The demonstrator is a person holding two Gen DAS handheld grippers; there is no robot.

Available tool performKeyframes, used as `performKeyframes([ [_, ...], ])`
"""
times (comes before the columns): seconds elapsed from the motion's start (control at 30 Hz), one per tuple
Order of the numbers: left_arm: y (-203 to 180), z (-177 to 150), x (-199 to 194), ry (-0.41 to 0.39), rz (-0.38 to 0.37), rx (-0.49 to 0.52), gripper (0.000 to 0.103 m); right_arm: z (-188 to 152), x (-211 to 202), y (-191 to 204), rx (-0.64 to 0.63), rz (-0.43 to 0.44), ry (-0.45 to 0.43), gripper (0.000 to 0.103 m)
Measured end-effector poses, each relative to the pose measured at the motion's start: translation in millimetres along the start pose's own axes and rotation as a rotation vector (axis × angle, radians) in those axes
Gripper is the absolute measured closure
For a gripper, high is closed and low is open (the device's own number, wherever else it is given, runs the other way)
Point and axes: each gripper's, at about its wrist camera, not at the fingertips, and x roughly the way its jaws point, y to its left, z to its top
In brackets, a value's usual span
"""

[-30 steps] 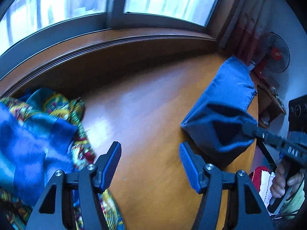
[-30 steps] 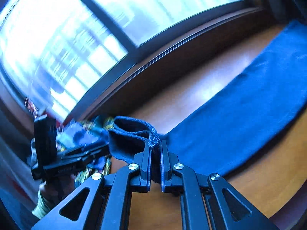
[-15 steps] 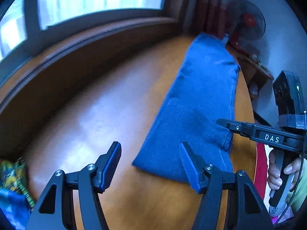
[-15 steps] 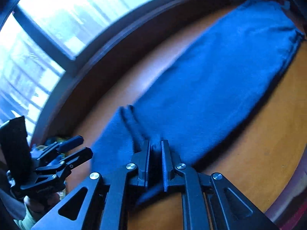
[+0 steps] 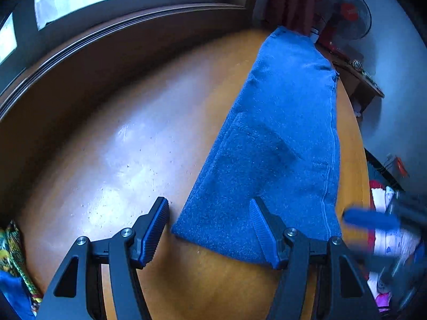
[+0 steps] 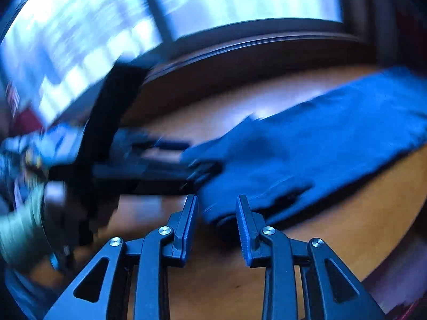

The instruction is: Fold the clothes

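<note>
One blue garment (image 5: 283, 144) now lies folded in a long strip along the right side of the wooden surface (image 5: 112, 154), released a moment ago; that fold looks finished. One colourful pile (image 5: 10, 248) waits at the left. Two grippers, left gripper (image 5: 209, 233) and right gripper (image 6: 216, 228), both have jaws apart, empty.

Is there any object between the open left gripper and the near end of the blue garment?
Nothing visible. The left gripper hovers open right at the blue garment; only bare wooden table lies around it.
</note>
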Motion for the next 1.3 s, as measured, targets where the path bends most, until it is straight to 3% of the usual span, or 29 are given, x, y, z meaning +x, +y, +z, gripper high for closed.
performKeyframes([
  [0.17, -0.9, -1.3, -0.8, 0.002, 0.005, 0.010, 0.041, -14.1, 13.5, 0.3, 0.046, 0.036, 0.059, 0.073],
  [0.37, -3.6, -0.8, 0.6, 0.005, 0.001, 0.007, 0.040, -6.8, -2.1, 5.9, 0.030, 0.031, 0.012, 0.073],
  [0.63, -2.2, 1.6, -13.9, -0.024, 0.005, 0.019, 0.040, -8.6, 20.6, 22.6, -0.137, -0.130, 0.030, 0.069],
  [0.77, 6.5, -2.3, -4.5, 0.014, 0.020, -0.008, 0.040, -14.8, 26.9, 30.9, -0.223, -0.188, 0.047, 0.068],
  [1.0, -13.0, -16.8, -7.1, 0.062, -0.011, 0.029, 0.038, -30.9, 6.1, 20.8, -0.232, -0.161, 0.104, 0.068],
  [1.3, -57.5, -59.3, -26.0, 0.101, -0.120, 0.142, 0.038, -61.0, -29.8, 11.2, -0.145, -0.154, 0.147, 0.068],
])
